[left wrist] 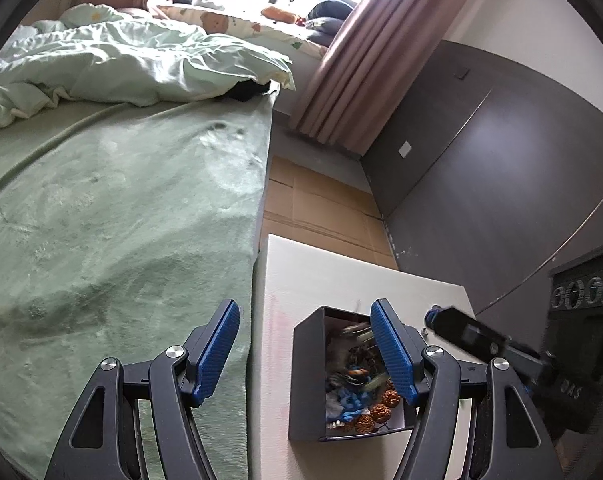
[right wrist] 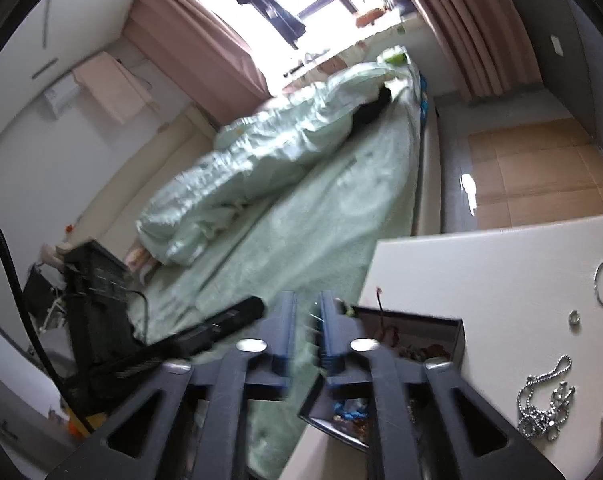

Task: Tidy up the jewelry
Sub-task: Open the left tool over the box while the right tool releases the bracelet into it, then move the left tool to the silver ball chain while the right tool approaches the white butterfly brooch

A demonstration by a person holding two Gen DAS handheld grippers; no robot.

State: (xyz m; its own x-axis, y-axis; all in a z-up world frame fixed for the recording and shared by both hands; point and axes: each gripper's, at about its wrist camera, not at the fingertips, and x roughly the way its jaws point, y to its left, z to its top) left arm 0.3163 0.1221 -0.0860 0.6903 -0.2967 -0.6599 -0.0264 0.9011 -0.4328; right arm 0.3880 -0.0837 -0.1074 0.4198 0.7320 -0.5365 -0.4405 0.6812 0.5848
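Over jewelry box (left wrist: 353, 376), left gripper (left wrist: 305, 348) wide, empty; right gripper (right wrist: 306, 332) narrow, empty.

Blurred "DAS", perhaps, on right tool (left wrist: 453, 322)

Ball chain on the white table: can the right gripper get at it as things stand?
Probably yes. The ball chain lies loose on the white table, right of the dark box, with nothing over it. The right gripper seems empty.
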